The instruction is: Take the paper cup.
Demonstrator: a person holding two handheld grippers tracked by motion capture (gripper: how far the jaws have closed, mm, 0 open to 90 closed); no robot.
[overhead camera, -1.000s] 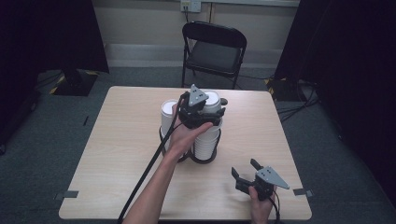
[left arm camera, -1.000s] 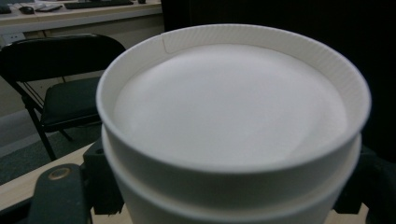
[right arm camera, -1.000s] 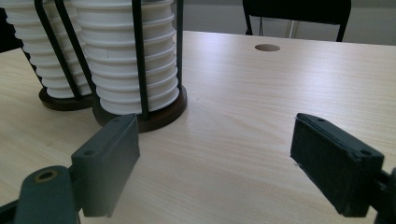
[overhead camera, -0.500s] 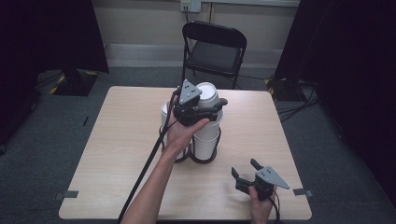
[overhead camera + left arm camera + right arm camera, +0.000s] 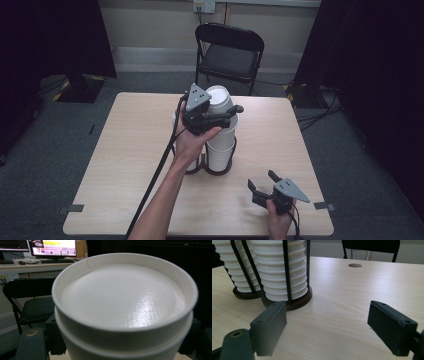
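Pinching top white cup (image 5: 220, 99) with our left gripper (image 5: 231, 112), jaws clamped on its rim, above right-hand stack in black wire holder (image 5: 220, 167). Our right gripper (image 5: 260, 183) near holder, low over table (image 5: 125, 150), jaws spread, nothing between.

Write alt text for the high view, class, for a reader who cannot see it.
The left gripper grips the top white cup of a stack in a dark wire holder on a wooden table. The right gripper rests open near the front edge.
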